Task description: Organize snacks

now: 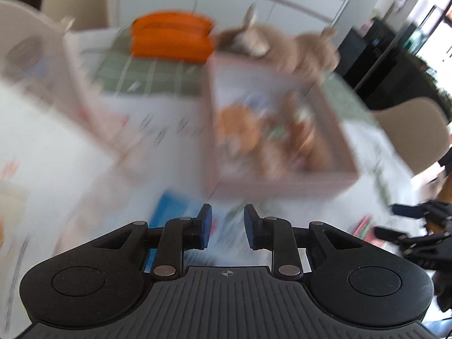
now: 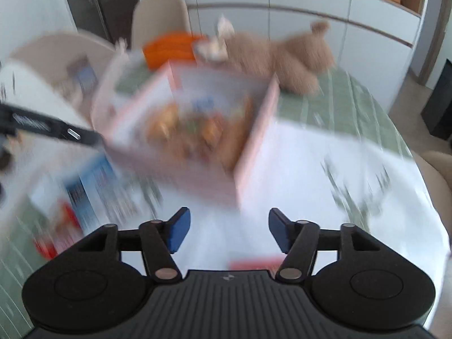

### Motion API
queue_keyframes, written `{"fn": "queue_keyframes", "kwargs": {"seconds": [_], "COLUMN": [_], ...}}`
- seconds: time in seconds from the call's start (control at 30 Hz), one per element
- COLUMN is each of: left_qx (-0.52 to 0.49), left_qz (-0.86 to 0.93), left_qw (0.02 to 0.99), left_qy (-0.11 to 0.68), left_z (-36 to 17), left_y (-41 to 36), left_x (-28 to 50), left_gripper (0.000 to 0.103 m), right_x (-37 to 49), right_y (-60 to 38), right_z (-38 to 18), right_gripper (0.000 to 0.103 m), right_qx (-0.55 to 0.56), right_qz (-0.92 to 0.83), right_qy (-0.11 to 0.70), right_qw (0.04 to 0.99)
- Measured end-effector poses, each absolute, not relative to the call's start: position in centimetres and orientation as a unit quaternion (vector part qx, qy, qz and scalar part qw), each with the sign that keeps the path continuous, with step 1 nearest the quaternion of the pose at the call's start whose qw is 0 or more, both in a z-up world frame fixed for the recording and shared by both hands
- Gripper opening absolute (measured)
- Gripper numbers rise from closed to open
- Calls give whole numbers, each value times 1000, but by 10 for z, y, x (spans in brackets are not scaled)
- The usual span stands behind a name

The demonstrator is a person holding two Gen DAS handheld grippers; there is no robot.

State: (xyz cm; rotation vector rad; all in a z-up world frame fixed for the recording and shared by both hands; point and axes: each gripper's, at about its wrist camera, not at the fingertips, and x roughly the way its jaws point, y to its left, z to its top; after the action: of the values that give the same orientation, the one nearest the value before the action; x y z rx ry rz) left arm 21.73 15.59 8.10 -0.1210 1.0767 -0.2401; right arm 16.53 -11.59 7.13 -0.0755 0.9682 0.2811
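Observation:
Both views are blurred. A pink open box (image 1: 282,188) (image 2: 254,147) stands on the table and holds several orange-brown snack packets (image 1: 240,132) (image 2: 197,132). My left gripper (image 1: 228,216) hovers in front of the box, its blue pads a narrow gap apart with nothing between them. Below it lies a blue-and-white snack package (image 1: 169,209) (image 2: 93,186). My right gripper (image 2: 228,221) hangs before the box's near corner, open wide and empty. It also shows at the right edge of the left wrist view as the right gripper (image 1: 392,221).
A second pale box (image 1: 84,93) (image 2: 113,84) stands left of the pink one. Behind are an orange item (image 1: 172,36) (image 2: 169,46) and a brown teddy bear (image 1: 305,53) (image 2: 296,59). Red packages (image 2: 48,243) (image 2: 254,264) lie near me. Beige chairs (image 1: 415,130) ring the table.

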Motion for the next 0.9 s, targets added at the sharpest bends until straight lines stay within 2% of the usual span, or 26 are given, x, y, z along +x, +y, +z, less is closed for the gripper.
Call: {"fn": "queue_keyframes", "kwargs": {"seconds": [0.1,0.2,0.3,0.33,0.43,0.5,0.57,0.67,0.73,0.83,0.9], "left_qx": [-80,-86,-99,-103,-126,-142,-153,-160,-164,-172,-177], "left_qz": [-104,-83,-53,-43,-22,-17,-22,-43,-62,-94,-128], "left_qw": [833,825,830,833,835,834,833,826,822,811,801], "left_qy": [537,553,546,542,535,533,532,539,542,551,558], "left_z": [63,48,44,44,42,37,36,34,32,29,29], "left_y": [177,191,204,207,215,218,217,206,196,175,161], "left_x": [194,173,158,152,138,128,122,120,120,120,121], "left_gripper": [28,28,28,28,28,28,29,29,29,29,29], "right_x": [140,119,107,106,107,110,109,106,108,114,116], "right_y": [-132,-146,-139,-132,-104,-80,-59,-35,-34,-50,-72], "right_z": [46,26,20,21,22,21,20,26,35,46,48], "right_gripper": [63,63,63,56,53,44,43,43,46,65,68], "right_qx": [-53,-23,-25,-30,-20,-1,24,-6,-19,-32,-33], "right_qz": [111,105,92,92,120,158,190,211,207,182,157], "right_qy": [492,517,510,508,505,512,525,507,491,475,471], "right_qw": [862,849,855,856,855,844,829,836,846,861,867]}}
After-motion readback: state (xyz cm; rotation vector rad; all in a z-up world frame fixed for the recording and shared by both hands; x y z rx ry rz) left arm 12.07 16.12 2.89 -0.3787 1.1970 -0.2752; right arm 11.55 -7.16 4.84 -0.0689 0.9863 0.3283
